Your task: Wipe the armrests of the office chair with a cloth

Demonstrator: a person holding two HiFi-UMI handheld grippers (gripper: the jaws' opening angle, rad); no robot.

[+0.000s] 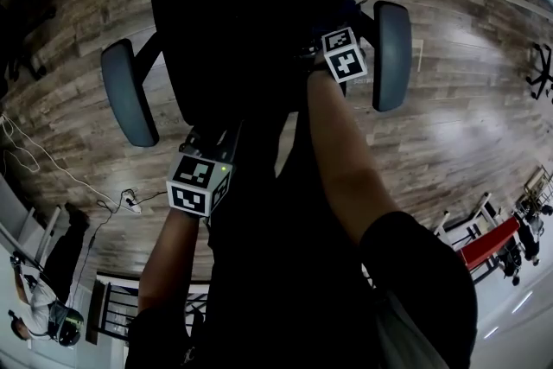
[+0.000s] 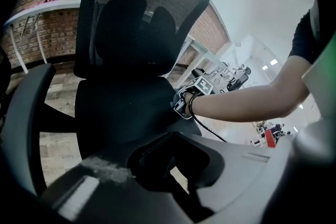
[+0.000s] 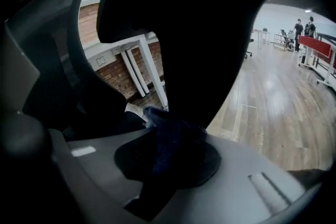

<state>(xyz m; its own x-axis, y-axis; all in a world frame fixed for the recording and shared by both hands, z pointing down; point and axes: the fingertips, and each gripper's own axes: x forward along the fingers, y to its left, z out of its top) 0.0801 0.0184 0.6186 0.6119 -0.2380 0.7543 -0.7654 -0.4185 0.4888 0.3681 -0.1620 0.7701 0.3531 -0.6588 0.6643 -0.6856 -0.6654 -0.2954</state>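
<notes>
Pinching a dark blue cloth point(image 3: 170, 136) in the right gripper point(image 3: 168, 165), jaws pressed onto its bunched middle, loose end rising toward the upper left, close under a dark curved part of the office chair point(image 1: 233, 39). Sitting, in the head view, just beside the inner edge of the grey right-side armrest point(image 1: 393, 56), near its far end; cannot tell whether cloth and pad touch. Lying there with the long axis pointing away from the person, almost straight up that view. Matched across the seat by the grey left-side armrest point(image 1: 130, 95), leaning a little, far end further out.

Reaching forward with the right forearm point(image 1: 346, 168), bare and nearly straight, black sleeve at the elbow. Drawn back on the other side with the left forearm point(image 1: 168, 259), bare too. Aiming the left gripper point(image 2: 176, 165) at the seat and mesh backrest point(image 2: 142, 13), jaws drawn nearly together and empty, only a sliver of floor between them.

Bearing black-and-white square markers on the right cube point(image 1: 344, 54) and the left cube point(image 1: 199, 184). Standing toward the middle of the wooden floor point(image 1: 449, 125), clear of its edges.
</notes>
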